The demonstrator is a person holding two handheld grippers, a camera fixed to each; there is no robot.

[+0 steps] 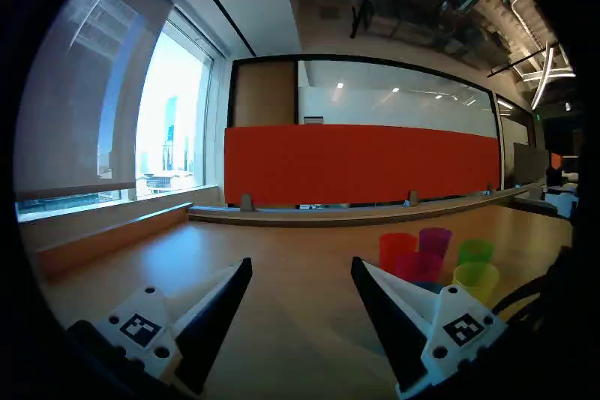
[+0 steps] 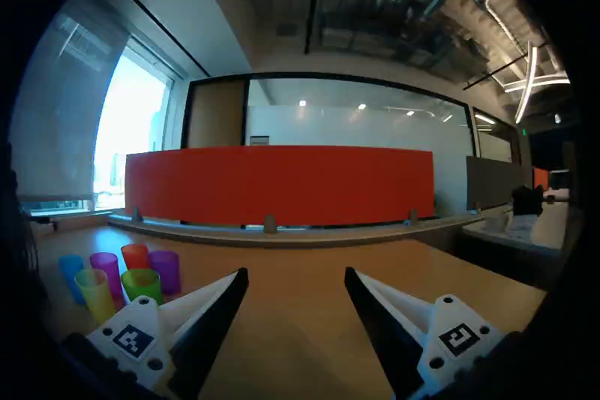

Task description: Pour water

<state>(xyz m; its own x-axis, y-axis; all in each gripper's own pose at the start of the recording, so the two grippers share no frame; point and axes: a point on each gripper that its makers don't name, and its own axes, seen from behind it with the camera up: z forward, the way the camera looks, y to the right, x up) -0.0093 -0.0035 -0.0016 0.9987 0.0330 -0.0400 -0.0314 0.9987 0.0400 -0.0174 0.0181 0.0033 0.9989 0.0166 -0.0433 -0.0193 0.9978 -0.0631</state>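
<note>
Left gripper view: saw left gripper [image 1: 301, 260] wide apart, empty; saw coloured cups [image 1: 420, 265] bunched on table [image 1: 225, 239], beside right finger. Right gripper view: saw right gripper [image 2: 295, 271] wide apart, empty; coloured cups [image 2: 139, 280] low left.

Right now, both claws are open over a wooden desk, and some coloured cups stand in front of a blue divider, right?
Not quite: the divider is orange-red, not blue, as the right gripper view shows. The rest holds: the left gripper and right gripper are open over the wooden desk, and coloured cups stand in front of the divider.
</note>
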